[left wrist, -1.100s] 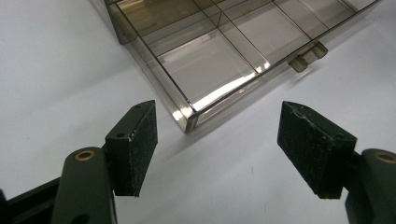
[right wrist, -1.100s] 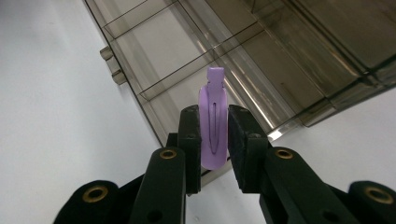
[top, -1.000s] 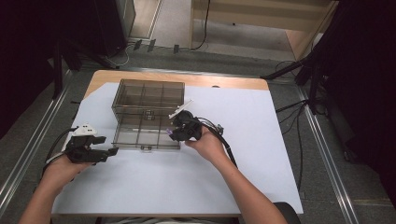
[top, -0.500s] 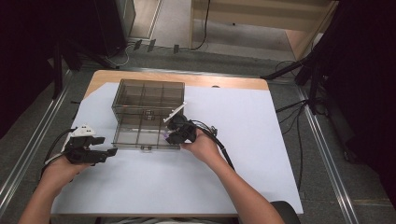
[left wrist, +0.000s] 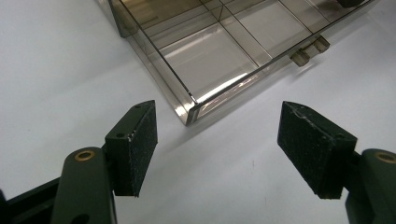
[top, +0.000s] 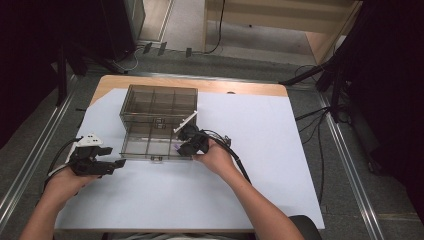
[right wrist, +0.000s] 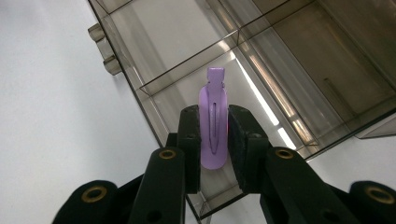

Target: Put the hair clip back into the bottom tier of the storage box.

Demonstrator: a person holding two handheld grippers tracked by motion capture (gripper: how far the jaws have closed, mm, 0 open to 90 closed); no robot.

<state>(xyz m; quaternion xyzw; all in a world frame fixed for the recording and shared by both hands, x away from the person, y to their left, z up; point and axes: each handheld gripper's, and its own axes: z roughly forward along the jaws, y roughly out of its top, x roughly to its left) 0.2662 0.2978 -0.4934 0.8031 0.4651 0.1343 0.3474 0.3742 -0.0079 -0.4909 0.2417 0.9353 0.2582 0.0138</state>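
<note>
Two hand-held grippers: one in each of the person's hands, both low over the desk (top: pixel 280 150) with its white cover.
Left hand-held gripper (top: pixel 107 164): at about 8 o'clock on the desk, lying level, jaws spread wide with nothing between the pads (left wrist: pixel 142 140); its tips point toward the near left corner of the organizer box, just short of it.
Right hand-held gripper (right wrist: pixel 214 140): near the middle of the desk, at the box's near right corner, jaws pinching a purple hair clip.
Purple hair clip (right wrist: pixel 213 122): upright between the pads, its narrow end sticking out beyond the tips, held above the near right compartment of the box; whether it touches the box cannot be told.
Organizer box (top: pixel 150 125): smoky clear plastic with divided compartments, at about 11 o'clock on the desk; its lid stands open on the far side and two small latches sit on its near edge.
</note>
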